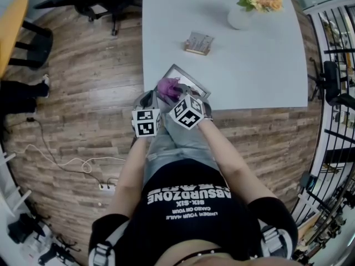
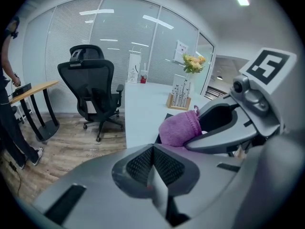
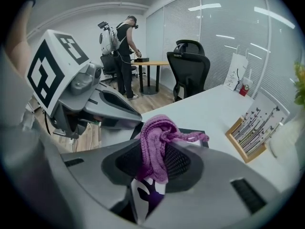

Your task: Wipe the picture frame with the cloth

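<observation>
The picture frame [image 1: 192, 81], silver-edged, sits tilted at the near edge of the white table [image 1: 249, 65]. My left gripper [image 1: 152, 98] is shut at the frame's left edge and seems to grip it; the contact itself is hidden. In the left gripper view its jaws [image 2: 153, 149] are closed, with the dark frame edge [image 2: 158, 137] just beyond them. My right gripper [image 1: 175, 95] is shut on a bunched purple cloth [image 1: 168, 87], which rests over the frame. In the right gripper view the cloth [image 3: 157, 137] hangs between the closed jaws [image 3: 152, 162], above the frame [image 3: 198, 132].
A wooden card stand [image 1: 198, 43] and a white vase of flowers [image 1: 243, 15] stand further back on the table. A black office chair [image 2: 93, 89] stands on the wooden floor to the left. A person [image 3: 125, 46] stands at a far desk. A cable and power strip [image 1: 105, 186] lie on the floor.
</observation>
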### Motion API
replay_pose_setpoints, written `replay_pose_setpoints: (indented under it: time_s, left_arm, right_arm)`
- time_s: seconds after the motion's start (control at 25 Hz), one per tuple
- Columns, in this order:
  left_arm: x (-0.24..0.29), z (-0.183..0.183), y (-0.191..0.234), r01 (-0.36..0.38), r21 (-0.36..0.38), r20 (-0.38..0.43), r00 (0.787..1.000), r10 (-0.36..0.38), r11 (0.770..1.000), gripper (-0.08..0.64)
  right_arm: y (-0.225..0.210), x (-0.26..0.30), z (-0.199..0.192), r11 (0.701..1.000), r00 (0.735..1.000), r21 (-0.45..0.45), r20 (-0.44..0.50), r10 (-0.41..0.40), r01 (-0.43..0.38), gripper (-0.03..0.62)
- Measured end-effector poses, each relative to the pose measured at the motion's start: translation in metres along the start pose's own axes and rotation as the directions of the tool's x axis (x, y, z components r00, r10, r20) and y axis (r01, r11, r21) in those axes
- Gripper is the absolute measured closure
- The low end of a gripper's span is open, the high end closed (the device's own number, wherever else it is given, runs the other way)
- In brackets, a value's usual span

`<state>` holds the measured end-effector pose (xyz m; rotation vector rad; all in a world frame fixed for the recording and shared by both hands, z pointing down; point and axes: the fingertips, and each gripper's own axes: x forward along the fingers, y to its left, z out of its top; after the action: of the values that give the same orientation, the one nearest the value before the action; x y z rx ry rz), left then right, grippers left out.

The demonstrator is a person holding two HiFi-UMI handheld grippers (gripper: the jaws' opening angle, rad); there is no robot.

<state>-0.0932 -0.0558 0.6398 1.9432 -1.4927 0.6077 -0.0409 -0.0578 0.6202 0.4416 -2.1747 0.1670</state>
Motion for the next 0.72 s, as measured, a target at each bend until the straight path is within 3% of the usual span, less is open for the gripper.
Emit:
replay_pose_setpoints:
  time_s: [0.28,0.72]
  left_arm:
    - [-0.001,0.005,-0.003,-0.017,0.012,-0.002,1.0,0.017,1.0,0.545]
    - [-0.001,0.007,0.001,-0.031,0.033,-0.009,0.999,0.031,0.999,0.545]
  right_arm:
    - [0.005,-0.006,-0.007,0.997,0.999,-0.079,-0.034,0.016,-0.018,0.465]
    - [0.02,-0.021,-0.026,0.998,0.999,-0.059,-0.033,-0.004,0.002,0.465]
